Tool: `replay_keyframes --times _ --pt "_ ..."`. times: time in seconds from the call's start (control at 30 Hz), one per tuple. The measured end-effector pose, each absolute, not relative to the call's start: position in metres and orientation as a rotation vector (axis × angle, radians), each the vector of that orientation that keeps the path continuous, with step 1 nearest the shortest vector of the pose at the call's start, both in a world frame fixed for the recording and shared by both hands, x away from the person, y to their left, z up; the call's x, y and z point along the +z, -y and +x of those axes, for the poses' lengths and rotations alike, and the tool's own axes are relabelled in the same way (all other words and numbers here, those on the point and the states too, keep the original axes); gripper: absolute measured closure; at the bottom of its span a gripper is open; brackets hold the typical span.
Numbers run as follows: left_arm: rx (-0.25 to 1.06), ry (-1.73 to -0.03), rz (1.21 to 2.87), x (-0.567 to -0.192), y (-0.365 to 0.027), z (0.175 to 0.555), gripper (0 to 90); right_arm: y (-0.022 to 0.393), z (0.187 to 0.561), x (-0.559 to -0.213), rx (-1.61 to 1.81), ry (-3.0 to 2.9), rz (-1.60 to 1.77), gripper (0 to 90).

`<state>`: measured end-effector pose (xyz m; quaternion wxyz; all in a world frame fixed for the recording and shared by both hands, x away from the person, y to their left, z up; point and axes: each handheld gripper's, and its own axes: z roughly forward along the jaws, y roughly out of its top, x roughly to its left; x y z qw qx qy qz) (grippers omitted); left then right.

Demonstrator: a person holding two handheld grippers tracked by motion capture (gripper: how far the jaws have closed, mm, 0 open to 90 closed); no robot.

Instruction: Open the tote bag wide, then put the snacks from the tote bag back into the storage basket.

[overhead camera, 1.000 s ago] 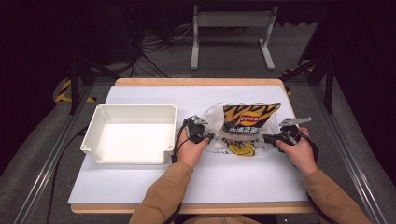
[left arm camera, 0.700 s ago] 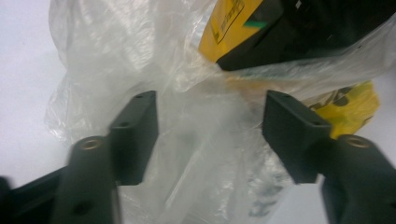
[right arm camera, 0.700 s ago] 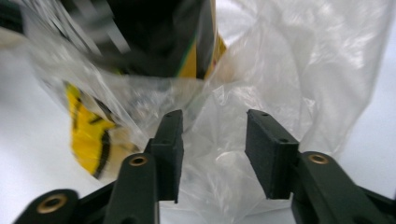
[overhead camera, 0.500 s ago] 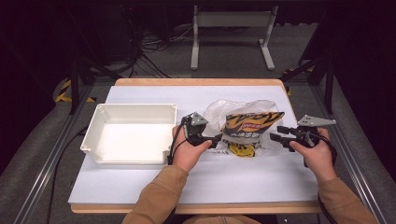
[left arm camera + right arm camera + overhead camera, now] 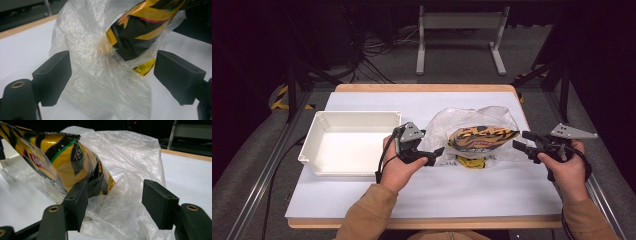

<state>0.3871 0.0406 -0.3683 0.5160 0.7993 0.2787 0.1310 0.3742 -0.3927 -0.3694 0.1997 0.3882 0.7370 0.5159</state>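
Both grippers are standing apart from the load: the left gripper (image 5: 438, 152) is sitting just off the left edge of the clear plastic bag (image 5: 447, 125), the right gripper (image 5: 518, 141) just off its right edge, each pointing inward at it. Jaws on both have just been opening. In the left gripper view the black pads are spread wide with loose bag film (image 5: 100, 82) bunched between them but not being pinched; in the right gripper view the bag film (image 5: 130, 195) is likewise lying between spread pads, nothing pressed. So neither is holding anything, which reads as a let-go on both sides, probably after the bag was handled from its two ends. The chip bag (image 5: 482, 137) is lying inside the plastic bag, on the white table cover (image 5: 452, 195), right of centre, near but not touching the white tray (image 5: 319, 132), which is sitting empty at the left. The chip bag is looking yellow and black striped with a red logo patch (image 5: 37, 161), puffy, tilted, one end poking toward the bag mouth (image 5: 140, 27). A smaller yellow item (image 5: 472, 161) is showing below it, too unclear to name. The plastic is crinkled, translucent, slumping loose around the pack, likely to shift if tugged from one side only.
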Motion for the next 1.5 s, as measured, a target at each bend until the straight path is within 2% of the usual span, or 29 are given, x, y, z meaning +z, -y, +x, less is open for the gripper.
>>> replay_keyframes --times 0.2,0.63,1.5 --pt "0.332 -0.616 1.894 -0.354 -0.041 0.379 13.9 0.395 0.364 -0.367 1.466 -2.037 1.07 36.9" --pt "0.339 -0.505 1.89 -0.332 -0.017 0.381 12.8 0.395 0.35 -0.36 1.504 -2.019 1.068 36.4" --pt "0.253 -0.469 1.883 -0.353 0.032 0.407 12.9 0.399 0.35 -0.362 1.554 -2.013 1.081 36.4"
